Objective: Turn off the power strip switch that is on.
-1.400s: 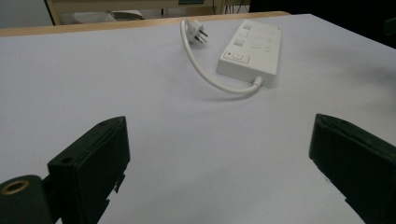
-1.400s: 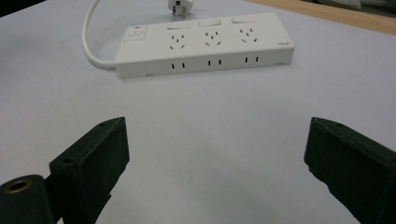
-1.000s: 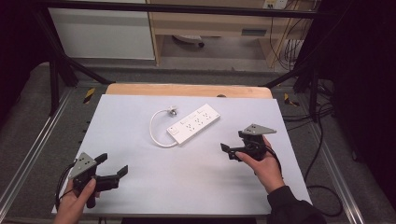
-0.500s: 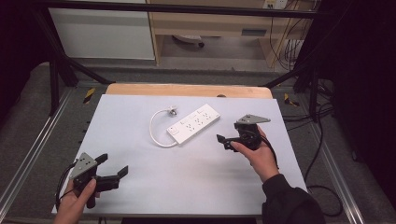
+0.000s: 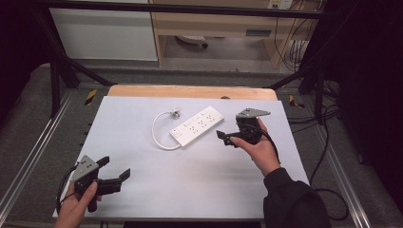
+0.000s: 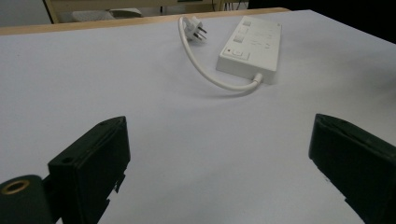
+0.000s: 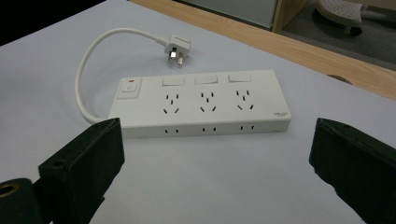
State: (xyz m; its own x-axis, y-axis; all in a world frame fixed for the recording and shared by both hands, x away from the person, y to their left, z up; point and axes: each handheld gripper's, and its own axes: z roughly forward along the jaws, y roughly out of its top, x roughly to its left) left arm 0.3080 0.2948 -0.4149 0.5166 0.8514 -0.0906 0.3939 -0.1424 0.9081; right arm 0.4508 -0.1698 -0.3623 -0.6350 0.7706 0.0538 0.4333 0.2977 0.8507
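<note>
A white power strip (image 5: pixel 198 125) lies flat at the middle of the white table (image 5: pixel 157 194). Its short cord (image 5: pixel 157 132) loops left and ends in a plug (image 5: pixel 176 113). My right gripper (image 5: pixel 227 138) hovers just right of the strip, open and empty. In the right gripper view the strip (image 7: pixel 201 105) sits between and beyond the wide-apart jaws, its plug (image 7: pixel 177 48) farther back. My left gripper (image 5: pixel 114 168) is near the front left corner, open and empty. From the left gripper view the strip (image 6: pixel 252 49) and plug (image 6: pixel 194 28) lie far ahead.
A wooden board (image 5: pixel 190 91) borders the table's far edge. Metal rails (image 5: pixel 28 156) run along both sides. A black cable (image 5: pixel 332 199) trails off the right edge, and cabinets (image 5: pixel 104 33) stand beyond the table.
My right gripper has moved left and away from the person, closing in on the power strip's right end. The left gripper has stayed almost still.
</note>
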